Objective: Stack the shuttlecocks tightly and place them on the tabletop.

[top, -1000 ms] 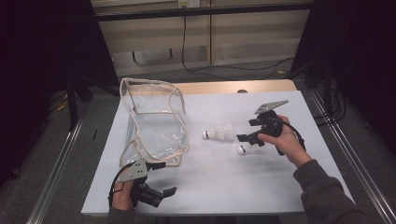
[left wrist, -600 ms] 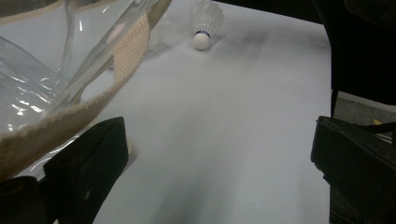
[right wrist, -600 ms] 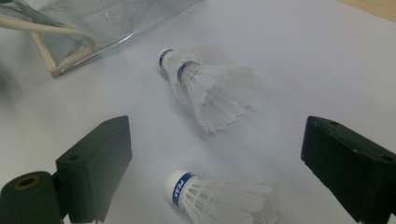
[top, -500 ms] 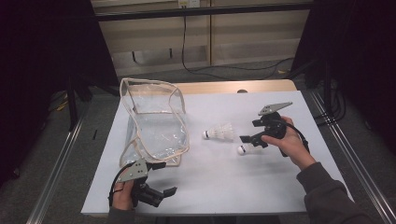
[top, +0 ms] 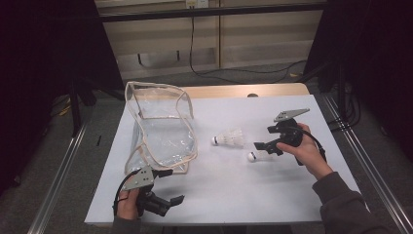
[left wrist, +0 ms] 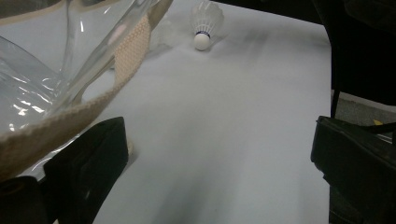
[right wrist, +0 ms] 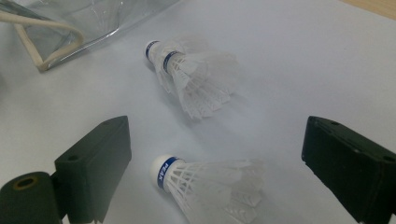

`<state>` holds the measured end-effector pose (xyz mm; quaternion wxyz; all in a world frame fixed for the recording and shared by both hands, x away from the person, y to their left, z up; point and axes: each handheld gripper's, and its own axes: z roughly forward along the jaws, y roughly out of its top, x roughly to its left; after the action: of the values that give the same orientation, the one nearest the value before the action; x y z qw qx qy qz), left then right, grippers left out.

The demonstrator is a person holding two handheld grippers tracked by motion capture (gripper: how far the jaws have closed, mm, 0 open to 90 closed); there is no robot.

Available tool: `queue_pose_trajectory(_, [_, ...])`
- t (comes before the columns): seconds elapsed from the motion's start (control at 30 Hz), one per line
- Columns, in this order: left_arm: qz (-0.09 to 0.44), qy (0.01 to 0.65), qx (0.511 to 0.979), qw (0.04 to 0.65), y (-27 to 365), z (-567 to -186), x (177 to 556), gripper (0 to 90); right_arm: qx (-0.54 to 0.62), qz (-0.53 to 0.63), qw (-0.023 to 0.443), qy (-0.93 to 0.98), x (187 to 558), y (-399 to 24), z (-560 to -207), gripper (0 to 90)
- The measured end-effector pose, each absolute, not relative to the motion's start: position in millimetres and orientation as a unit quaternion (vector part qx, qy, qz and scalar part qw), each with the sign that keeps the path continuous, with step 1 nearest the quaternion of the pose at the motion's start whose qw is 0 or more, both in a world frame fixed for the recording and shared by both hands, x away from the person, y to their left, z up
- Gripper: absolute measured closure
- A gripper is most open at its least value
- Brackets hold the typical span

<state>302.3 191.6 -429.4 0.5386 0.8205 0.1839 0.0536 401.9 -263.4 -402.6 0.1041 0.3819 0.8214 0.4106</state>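
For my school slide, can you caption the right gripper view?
Open right gripper lined up on the near shuttlecock, stacked shuttlecocks and clear bag beyond.

High view: overhead, looking forward and down across the whole table | left gripper view: low, skimming the tabletop past the clear bag | right gripper view: close, angled down | shared: shuttlecock, bag.
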Motion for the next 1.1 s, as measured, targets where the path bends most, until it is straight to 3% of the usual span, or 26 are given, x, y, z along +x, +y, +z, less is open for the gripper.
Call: queue_pose_trajectory(1.1, [0.054, 0.186, 0.820, 0.538, 191.3, -429.7, 302.2, 4.1, 0.400, 0.412, 0.116, 0.810, 386.9, -284.0, -418.1, 5.5])
